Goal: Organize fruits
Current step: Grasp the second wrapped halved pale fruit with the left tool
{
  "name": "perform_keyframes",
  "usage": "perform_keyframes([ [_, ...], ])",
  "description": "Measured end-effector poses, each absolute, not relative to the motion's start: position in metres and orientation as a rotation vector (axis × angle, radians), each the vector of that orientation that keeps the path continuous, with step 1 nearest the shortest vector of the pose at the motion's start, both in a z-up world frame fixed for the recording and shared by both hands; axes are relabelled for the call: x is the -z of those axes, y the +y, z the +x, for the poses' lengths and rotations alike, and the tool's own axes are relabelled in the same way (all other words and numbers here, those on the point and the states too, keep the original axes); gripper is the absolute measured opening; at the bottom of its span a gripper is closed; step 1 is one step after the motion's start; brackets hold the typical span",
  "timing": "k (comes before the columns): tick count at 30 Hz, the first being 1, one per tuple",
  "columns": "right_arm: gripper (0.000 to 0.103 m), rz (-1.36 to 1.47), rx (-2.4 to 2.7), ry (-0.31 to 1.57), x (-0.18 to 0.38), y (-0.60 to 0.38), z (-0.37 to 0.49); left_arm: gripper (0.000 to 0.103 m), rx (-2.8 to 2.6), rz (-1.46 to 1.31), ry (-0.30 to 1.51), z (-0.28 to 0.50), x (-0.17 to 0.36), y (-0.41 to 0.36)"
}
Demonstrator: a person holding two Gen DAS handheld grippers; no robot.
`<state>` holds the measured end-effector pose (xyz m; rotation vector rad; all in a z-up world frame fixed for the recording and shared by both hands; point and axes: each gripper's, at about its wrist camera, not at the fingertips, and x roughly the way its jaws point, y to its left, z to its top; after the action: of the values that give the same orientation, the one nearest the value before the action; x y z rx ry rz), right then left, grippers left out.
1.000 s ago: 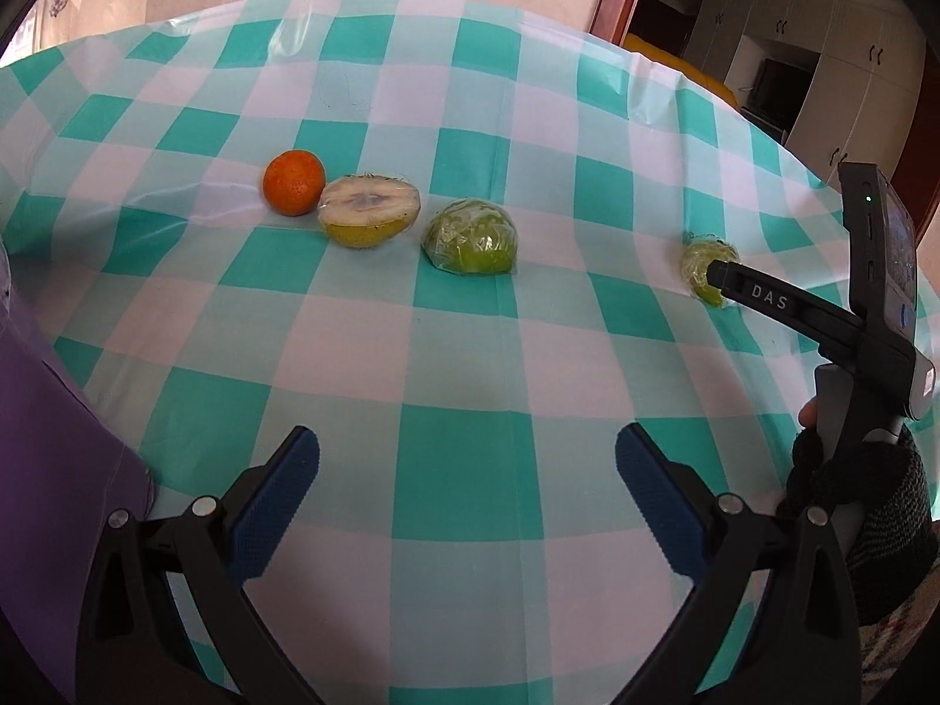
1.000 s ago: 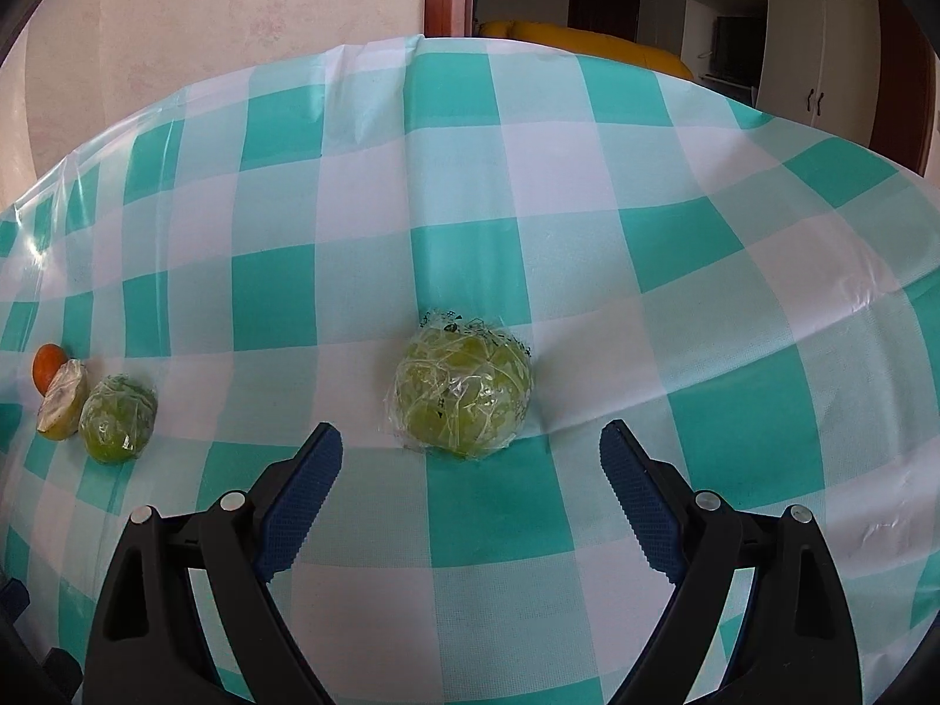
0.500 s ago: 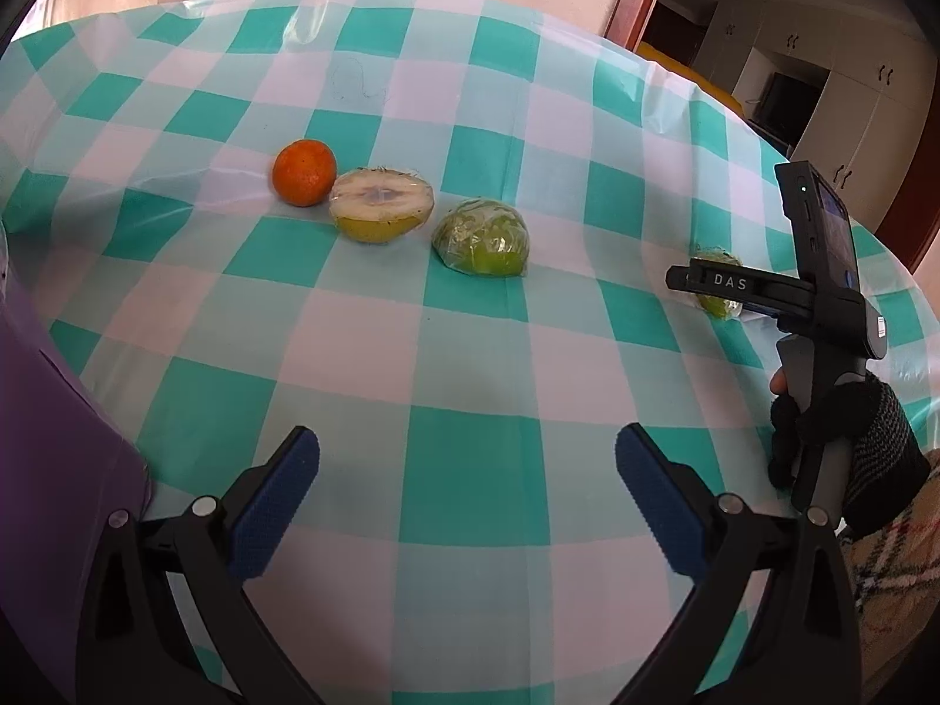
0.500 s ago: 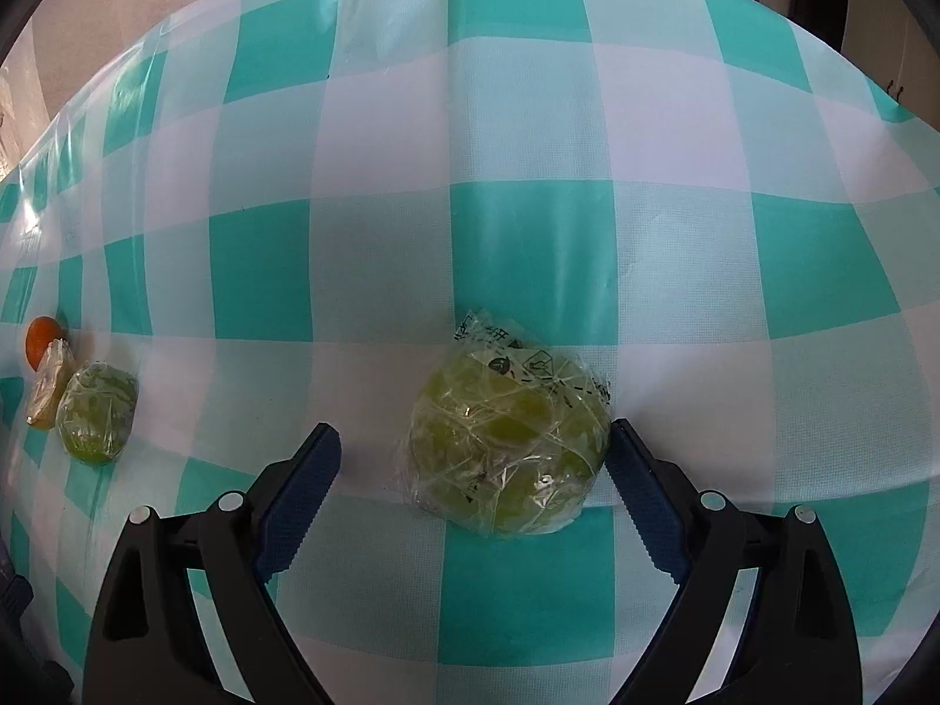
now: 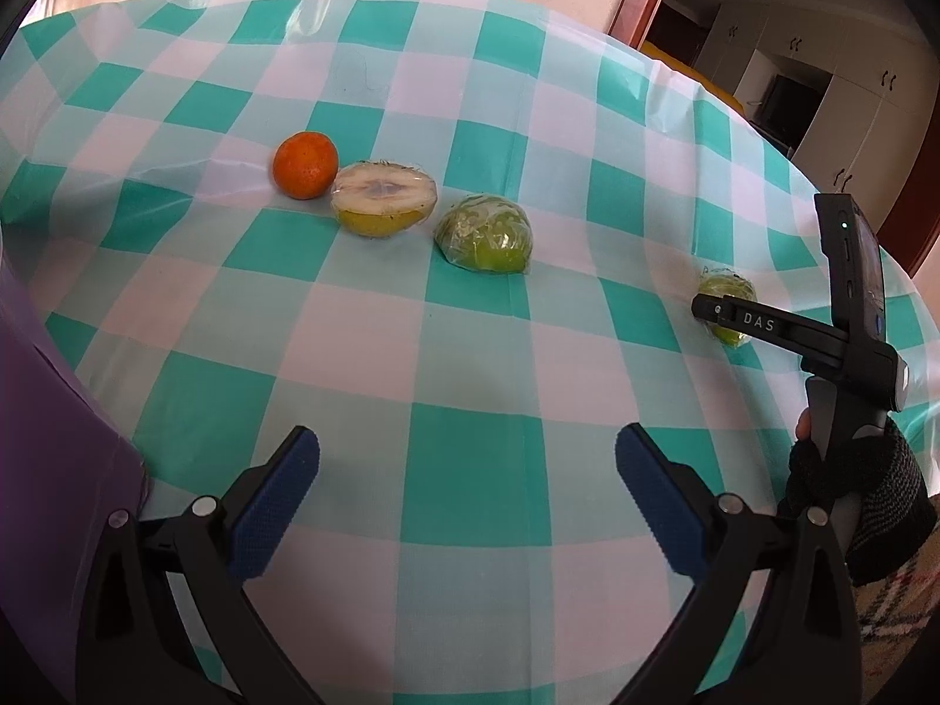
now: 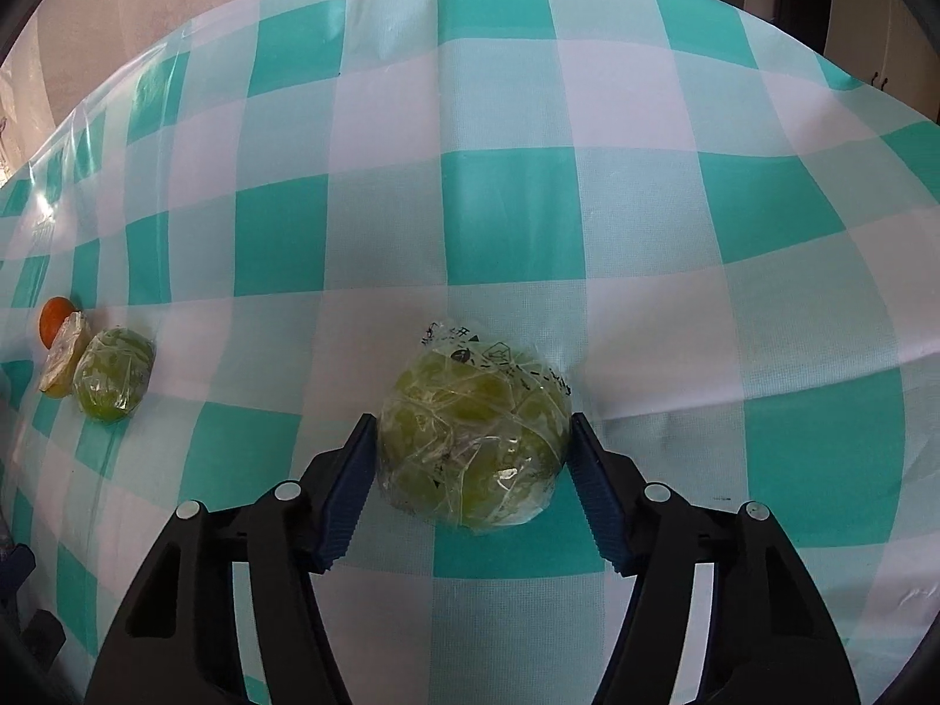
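A row of fruit lies on the checked tablecloth: an orange (image 5: 305, 165), a wrapped cut pale half fruit (image 5: 383, 206) and a wrapped green fruit (image 5: 483, 234). A second wrapped green fruit (image 6: 476, 437) lies apart to the right; it also shows in the left wrist view (image 5: 728, 294), partly behind the right gripper's body. My right gripper (image 6: 473, 458) has its blue pads against both sides of this fruit, which rests on the cloth. My left gripper (image 5: 467, 505) is open and empty, well short of the row. The row also shows in the right wrist view: orange (image 6: 53, 317), green fruit (image 6: 114, 382).
The teal and white checked tablecloth (image 5: 470, 364) covers a round table; its right edge (image 5: 916, 317) drops off close to the right gripper. A purple object (image 5: 47, 440) sits at the left. A doorway and cabinets (image 5: 822, 88) lie beyond the table.
My right gripper has moved forward around the lone wrapped green fruit and closed its jaws onto it. My left gripper has stayed open, its view shifting slightly.
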<state>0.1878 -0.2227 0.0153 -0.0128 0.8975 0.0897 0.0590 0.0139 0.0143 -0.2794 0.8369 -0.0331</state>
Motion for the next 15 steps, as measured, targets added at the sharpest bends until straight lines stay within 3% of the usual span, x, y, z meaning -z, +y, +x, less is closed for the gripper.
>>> perform_keyframes([
  [15,0.063,0.155,-0.188,0.851,-0.022,-0.228,0.101,0.100,-0.095,-0.388,0.842,0.086,-0.015,0.038],
])
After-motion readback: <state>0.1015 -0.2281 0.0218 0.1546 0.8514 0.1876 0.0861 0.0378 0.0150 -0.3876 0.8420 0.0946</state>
